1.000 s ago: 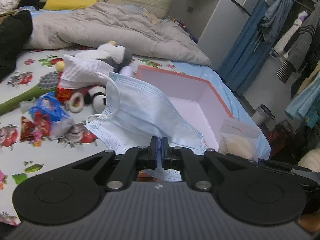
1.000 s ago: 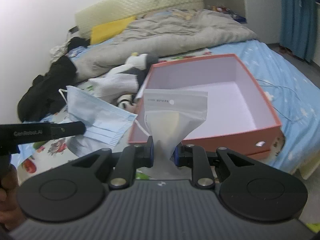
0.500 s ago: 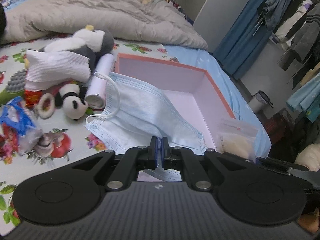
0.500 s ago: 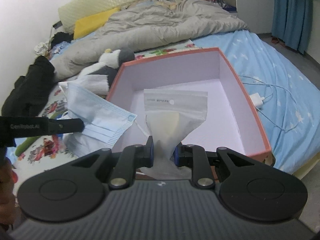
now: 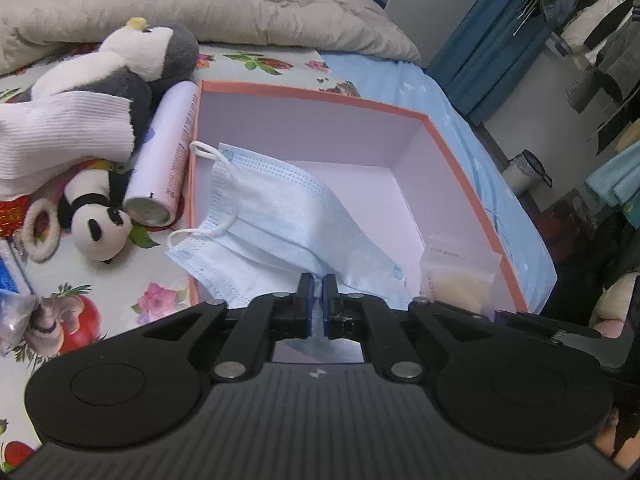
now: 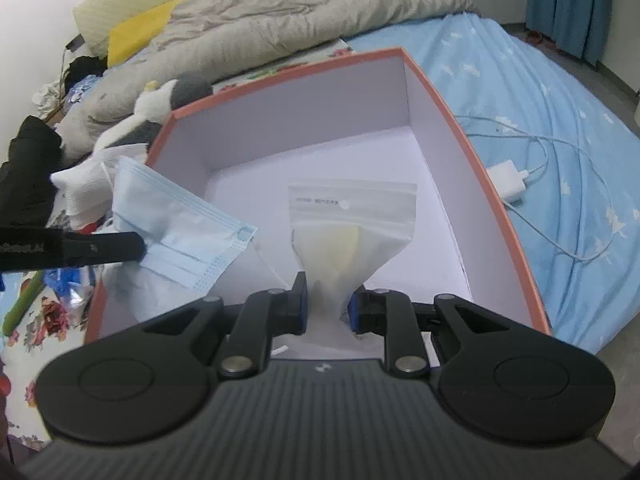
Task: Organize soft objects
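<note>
- On the bed to the left of the left gripper's fingers, several soft things lie outside the box: a penguin plush [image 5: 144, 60], a white sock [image 5: 60, 136] draped over it, and a small panda toy [image 5: 96, 216]. A spray can [image 5: 164, 160] lies against the box's outer wall. I judge these soft toys and the sock are what is left to gather.
- The left gripper [image 5: 318, 300] has its fingers pinched almost shut on the near edge of a blue face mask [image 5: 288, 216]. The mask fans out ahead of the fingers, mostly over the box, one corner and an ear loop hanging past the left wall.
- The orange box [image 6: 460, 120] lies straight ahead of both grippers, its pale floor bare as far as I can see; nothing looks released into it yet.
- The right gripper [image 6: 328, 304] holds a clear zip bag [image 6: 352, 232], fingers closed only as far as the bunched plastic allows. The bag stands above the fingers over the box, with something pale and soft inside.
- So two items are at the box, held, not yet dropped. The task looks early.
</note>
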A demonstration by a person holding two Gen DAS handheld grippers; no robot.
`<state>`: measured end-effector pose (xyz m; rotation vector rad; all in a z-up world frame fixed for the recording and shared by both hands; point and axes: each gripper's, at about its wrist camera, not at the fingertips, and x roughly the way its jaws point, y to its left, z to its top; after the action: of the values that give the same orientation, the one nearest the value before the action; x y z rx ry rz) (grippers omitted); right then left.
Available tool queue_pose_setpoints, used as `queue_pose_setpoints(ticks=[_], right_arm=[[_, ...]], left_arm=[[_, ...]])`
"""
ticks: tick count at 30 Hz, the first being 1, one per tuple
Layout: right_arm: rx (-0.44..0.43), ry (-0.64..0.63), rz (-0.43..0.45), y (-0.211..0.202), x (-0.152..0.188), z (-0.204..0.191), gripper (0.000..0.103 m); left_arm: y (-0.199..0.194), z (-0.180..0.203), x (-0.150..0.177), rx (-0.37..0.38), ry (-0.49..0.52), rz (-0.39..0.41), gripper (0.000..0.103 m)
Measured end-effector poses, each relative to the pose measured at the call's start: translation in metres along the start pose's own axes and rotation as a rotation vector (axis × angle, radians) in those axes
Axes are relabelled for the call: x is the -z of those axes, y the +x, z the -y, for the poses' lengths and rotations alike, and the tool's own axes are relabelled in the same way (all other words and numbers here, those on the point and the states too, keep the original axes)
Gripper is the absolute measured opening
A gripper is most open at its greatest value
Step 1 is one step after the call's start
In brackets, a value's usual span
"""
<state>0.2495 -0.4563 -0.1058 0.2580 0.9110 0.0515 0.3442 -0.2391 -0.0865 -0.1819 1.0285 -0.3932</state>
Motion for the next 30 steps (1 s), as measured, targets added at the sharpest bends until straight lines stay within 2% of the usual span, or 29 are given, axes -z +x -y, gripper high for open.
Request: queue_pose_setpoints(ticks=[2,3,4,5,14,30], right_arm=[[0.01,0.011,-0.011,0.007,-0.002,0.004,0.029],[0.012,0.023,-0.017,0.009,-0.002,0.005,0.032],[0.01,0.034,-0.023,0.01,-0.003,0.007,0.042],[0.004,0.049,-0.029,0.012,-0.003,0.009,0.046],[-0.001,0.063,-0.006,-0.002,0.002,0.007,0.046],[-0.052,0.037,0.127,-0.089,0.037,-0.018,0.046]], left_arm=[[0.003,-0.001,0.0,0.0,-0.004,0.0,0.013],[0.005,-0.003,-0.001,0.007,-0.018,-0.004,0.029],[0.005,-0.005,-0.001,0.018,-0.034,-0.001,0.04],[0.003,-0.005,0.0,0.025,-0.037,0.006,0.046],[-0.029,0.005,0.009,-0.013,0.023,0.063,0.046],[-0.138,0.023,0.07,-0.025,0.066,0.201,0.046]])
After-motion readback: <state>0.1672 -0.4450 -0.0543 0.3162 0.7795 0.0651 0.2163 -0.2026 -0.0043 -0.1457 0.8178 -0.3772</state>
